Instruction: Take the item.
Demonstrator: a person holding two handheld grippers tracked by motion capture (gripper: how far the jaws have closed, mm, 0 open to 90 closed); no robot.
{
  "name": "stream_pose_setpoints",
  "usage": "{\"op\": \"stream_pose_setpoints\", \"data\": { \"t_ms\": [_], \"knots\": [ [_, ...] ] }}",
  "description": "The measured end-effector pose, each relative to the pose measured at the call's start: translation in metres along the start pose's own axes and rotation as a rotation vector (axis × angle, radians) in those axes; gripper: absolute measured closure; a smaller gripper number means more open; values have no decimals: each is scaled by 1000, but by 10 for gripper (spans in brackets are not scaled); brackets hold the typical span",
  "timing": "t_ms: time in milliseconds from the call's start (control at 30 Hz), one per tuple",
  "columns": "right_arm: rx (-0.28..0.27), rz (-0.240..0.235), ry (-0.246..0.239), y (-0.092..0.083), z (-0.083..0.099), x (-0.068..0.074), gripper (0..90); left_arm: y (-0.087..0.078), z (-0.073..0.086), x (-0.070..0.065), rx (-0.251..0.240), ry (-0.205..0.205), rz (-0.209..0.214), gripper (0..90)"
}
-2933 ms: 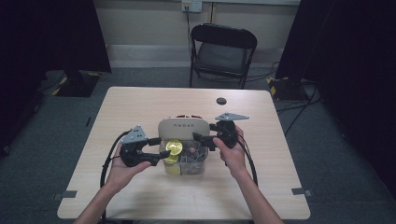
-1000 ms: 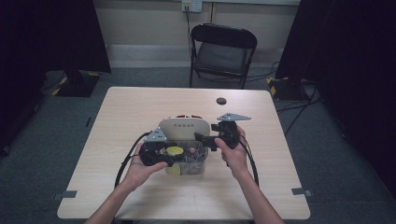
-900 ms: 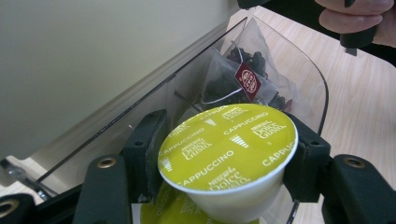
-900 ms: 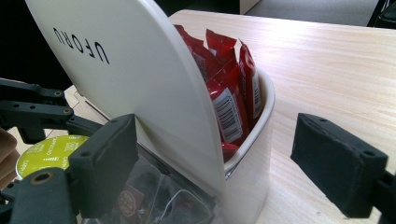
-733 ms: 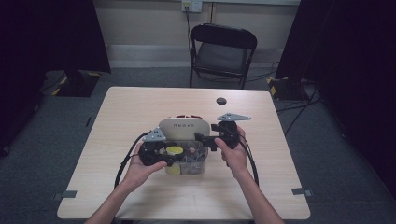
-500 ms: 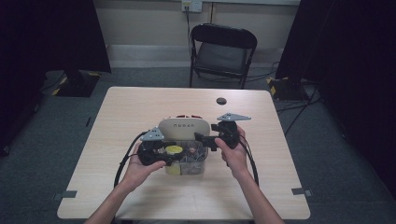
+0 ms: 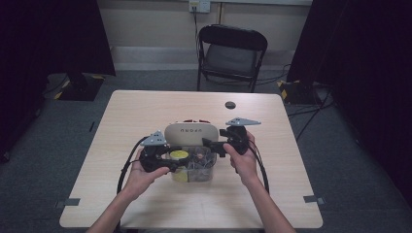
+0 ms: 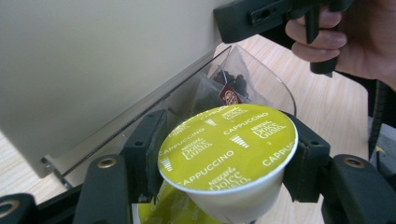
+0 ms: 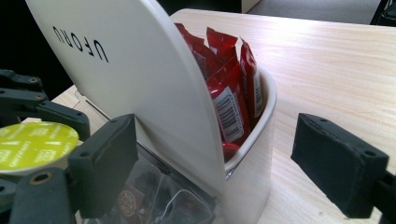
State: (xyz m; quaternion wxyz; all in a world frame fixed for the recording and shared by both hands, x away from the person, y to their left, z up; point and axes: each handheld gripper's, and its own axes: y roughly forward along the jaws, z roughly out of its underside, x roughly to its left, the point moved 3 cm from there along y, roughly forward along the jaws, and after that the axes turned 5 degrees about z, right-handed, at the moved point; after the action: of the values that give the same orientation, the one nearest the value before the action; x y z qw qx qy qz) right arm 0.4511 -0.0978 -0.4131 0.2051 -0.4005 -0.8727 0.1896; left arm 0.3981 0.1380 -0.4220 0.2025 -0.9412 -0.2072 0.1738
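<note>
A white box stands mid-table with its lid (image 7: pixel 190 132) marked UFORU tipped up. Its clear front compartment (image 7: pixel 203 167) holds tea bags, and red sachets (image 9: pixel 229 79) fill the back one. My left gripper (image 8: pixel 226 151) is shut on a cappuccino capsule (image 8: pixel 224 135) with a yellow-green top, held by its sides right at the clear compartment's rim. From above, the capsule (image 7: pixel 178 154) sits at the box's left front, with the left gripper (image 7: pixel 176 159) around it. My right gripper (image 9: pixel 222 161) is open, its jaws set wide to either side of the lid (image 9: pixel 121 70) and box edge. From above, the right gripper (image 7: pixel 210 144) is at the box's right side.
A small black round object (image 7: pixel 230 105) lies toward the table's far edge (image 7: pixel 194 92). A black folding chair (image 7: pixel 232 53) stands beyond it. Gripper cables loop on the table beside both forearms. Bare wood lies left, right and in front of the box.
Since the earliest frame my left hand has shifted right, closer to the box, with the capsule staying at the front compartment. Over the last second almost nothing moved. The right gripper kept still.
</note>
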Motion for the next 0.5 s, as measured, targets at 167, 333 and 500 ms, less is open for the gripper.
{"op": "stream_pose_setpoints", "data": {
  "t_ms": [167,333,500],
  "knots": [
    [0,3,-1,0,0,0,137,-9,-1,2,-13,-17,8,403],
    [-1,1,-2,0,0,0,137,-15,-1,3,-24,-23,1,404],
    [0,3,-1,0,0,0,137,-21,0,3,-30,-32,-3,404]
  ]
}}
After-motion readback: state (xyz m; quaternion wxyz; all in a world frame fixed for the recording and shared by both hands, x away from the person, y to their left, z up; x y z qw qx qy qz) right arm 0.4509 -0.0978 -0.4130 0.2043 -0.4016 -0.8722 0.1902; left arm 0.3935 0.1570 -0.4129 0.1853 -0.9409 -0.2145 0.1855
